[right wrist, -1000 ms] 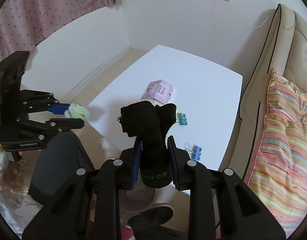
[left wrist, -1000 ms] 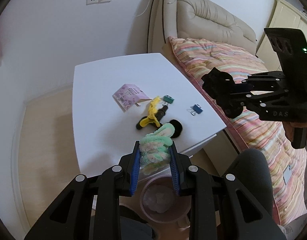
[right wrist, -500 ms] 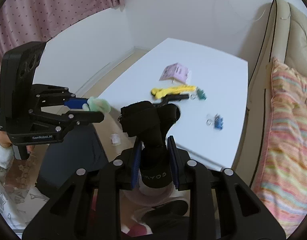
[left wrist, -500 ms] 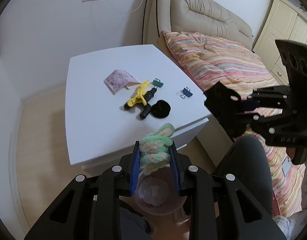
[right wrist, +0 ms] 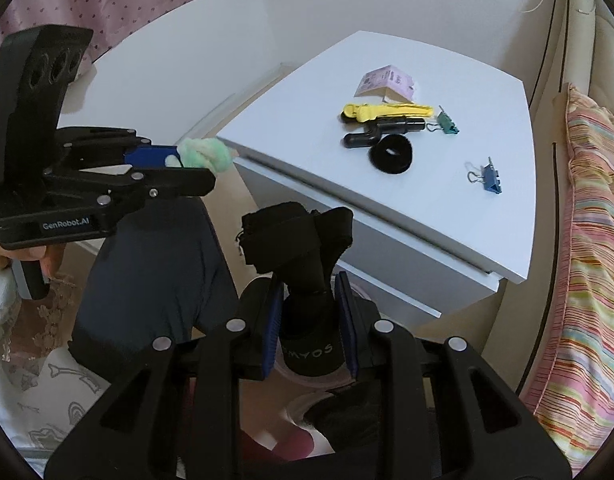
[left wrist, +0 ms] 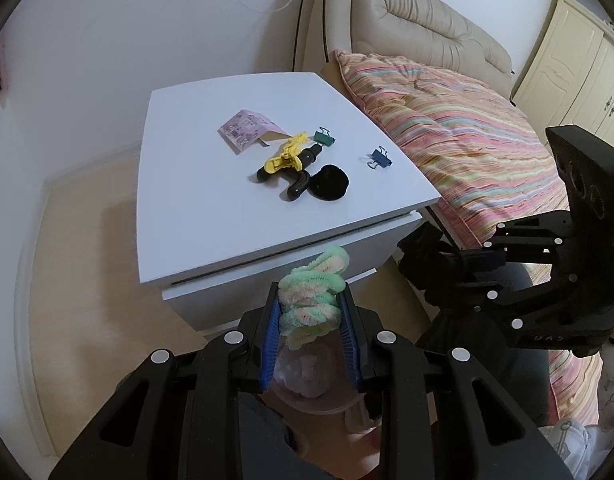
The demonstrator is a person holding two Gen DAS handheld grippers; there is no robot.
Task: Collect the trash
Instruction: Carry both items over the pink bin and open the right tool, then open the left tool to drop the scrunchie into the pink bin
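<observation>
Step in hand: both grippers carry a piece of trash off the bench (left wrist: 211,184) toward the pinkish bin (left wrist: 307,376) that sits on the floor below its near edge; the drop looks close but not yet made.
Left gripper (left wrist: 309,316): fingers closed partway on the green fuzzy bundle (left wrist: 313,292), blue pads pressing both sides; it hangs almost straight over the bin mouth; judged best to lower a little and centre before opening, since the fluff may cling to the pads.
Bin: only partly seen between the fingers in each wrist view; pale scraps lie inside; its rim is mostly hidden.
Right gripper (right wrist: 309,328): fingers clamped on the black cloth bundle (right wrist: 299,236), narrow gap; bin rim shows just beneath; release one load at a time so the grippers do not collide over the small opening.
Left behind, mid-bench toward the far right corner: pink packet (left wrist: 247,130), yellow clip (left wrist: 285,156), black hair tie (left wrist: 329,182), two binder clips.
</observation>
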